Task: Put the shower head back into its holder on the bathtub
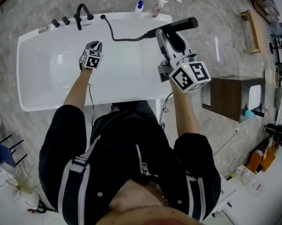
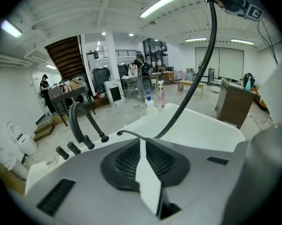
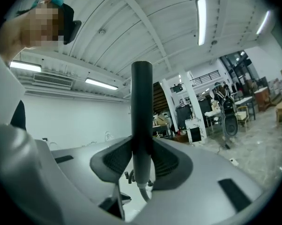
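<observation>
The jaws of the right gripper (image 1: 160, 34) clamp the shower head (image 1: 181, 24) by its stiff, slick handle above the far right corner of the bathtub (image 1: 42, 86) (light, I judge, though its springy hose (image 1: 114, 35) will tug, so mid-handle suits), while those of the left gripper (image 1: 98, 44) are closed, empty.

Head view: from the person's head, steeply down onto the bathtub (image 1: 47, 78).
Left gripper view: above the bathtub, facing its faucet (image 2: 77, 121) and the hall beyond.
Right gripper view: level, very near the shower head (image 3: 142, 102), ceiling behind.
Shared: faucet and hose (image 2: 199, 74), in head and left views.
</observation>
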A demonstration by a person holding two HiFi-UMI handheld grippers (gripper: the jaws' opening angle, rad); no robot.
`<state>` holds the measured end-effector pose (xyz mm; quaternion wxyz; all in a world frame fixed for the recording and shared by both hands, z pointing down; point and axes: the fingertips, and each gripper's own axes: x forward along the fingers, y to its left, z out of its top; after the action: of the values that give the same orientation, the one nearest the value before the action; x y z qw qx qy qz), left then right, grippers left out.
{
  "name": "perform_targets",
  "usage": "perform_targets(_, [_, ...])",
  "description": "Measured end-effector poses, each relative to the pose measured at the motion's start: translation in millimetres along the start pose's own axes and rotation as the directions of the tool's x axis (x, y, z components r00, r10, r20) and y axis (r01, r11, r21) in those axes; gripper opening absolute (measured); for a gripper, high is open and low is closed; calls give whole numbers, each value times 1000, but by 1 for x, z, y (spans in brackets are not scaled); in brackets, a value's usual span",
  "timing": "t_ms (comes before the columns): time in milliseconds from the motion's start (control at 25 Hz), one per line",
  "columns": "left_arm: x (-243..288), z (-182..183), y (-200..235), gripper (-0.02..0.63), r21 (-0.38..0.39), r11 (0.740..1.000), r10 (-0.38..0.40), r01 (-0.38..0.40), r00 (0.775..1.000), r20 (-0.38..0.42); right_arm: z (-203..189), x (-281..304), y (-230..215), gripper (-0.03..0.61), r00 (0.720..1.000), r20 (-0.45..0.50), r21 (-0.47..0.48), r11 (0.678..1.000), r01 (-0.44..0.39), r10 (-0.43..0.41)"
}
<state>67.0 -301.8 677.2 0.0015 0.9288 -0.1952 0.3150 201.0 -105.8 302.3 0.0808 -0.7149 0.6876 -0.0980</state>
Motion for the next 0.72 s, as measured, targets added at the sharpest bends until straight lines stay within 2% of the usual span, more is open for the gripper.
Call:
perform_targets(360, [-58, -5, 17, 40, -98, 994, 61, -55, 996, 64, 34, 52, 8, 137, 997, 30, -43, 997, -68, 69])
perform_targets(720, [-103, -10, 41, 40, -156, 980, 141, -122, 983, 115, 82, 112, 23, 137, 986, 105, -92, 989, -117, 127])
